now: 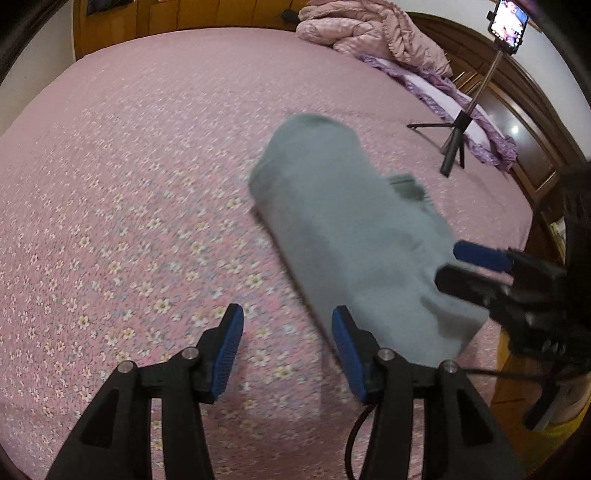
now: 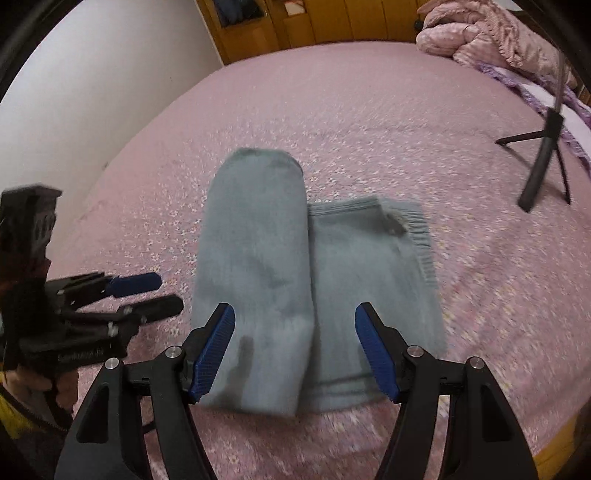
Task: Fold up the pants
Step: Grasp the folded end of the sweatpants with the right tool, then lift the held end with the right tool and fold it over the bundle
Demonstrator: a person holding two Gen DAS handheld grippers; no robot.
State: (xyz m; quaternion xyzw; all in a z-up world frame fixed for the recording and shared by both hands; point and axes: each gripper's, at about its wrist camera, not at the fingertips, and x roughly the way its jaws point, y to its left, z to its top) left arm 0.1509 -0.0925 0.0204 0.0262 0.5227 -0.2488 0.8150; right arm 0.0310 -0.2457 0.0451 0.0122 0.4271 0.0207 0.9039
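Your pants (image 2: 258, 258) are soft, matt grey knit cloth with a ribbed waistband, lying on the bed (image 2: 369, 110), whose pink floral cloth looks textured. Beyond the bed, glossy varnished wood (image 2: 332, 22).

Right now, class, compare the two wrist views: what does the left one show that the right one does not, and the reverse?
Only the left wrist view shows the lit phone on top of the tripod.

Only the right wrist view shows the white wall and the ribbed waistband lying flat.

Both show the folded grey pants on the pink flowered bedspread, the crumpled pink quilt, and both grippers, left gripper and right gripper, holding nothing.
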